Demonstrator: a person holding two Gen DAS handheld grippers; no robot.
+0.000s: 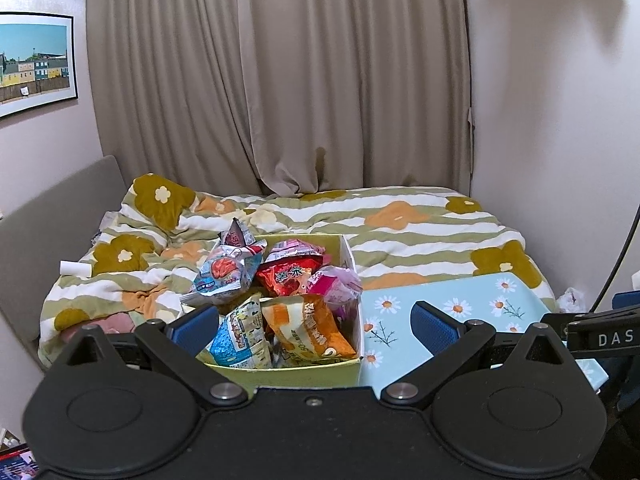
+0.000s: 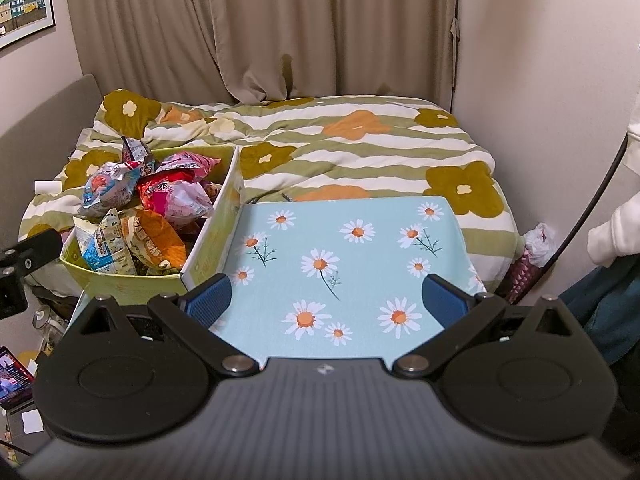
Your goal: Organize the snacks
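blue-padded left gripper (image 1: pixel 314 326) and right gripper (image 2: pixel 326 300) hover level, fingers spread.

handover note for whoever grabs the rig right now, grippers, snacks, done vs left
Left gripper: open, empty, pointed at the green box.
Right gripper: open, empty, over the daisy-print board.
Snacks: all visible packets, including the orange bag and red bag, sit heaped in the box, left of the board.
Done: nothing laid out on the board.
Left: probably the whole sort; the target layout isn't visible.
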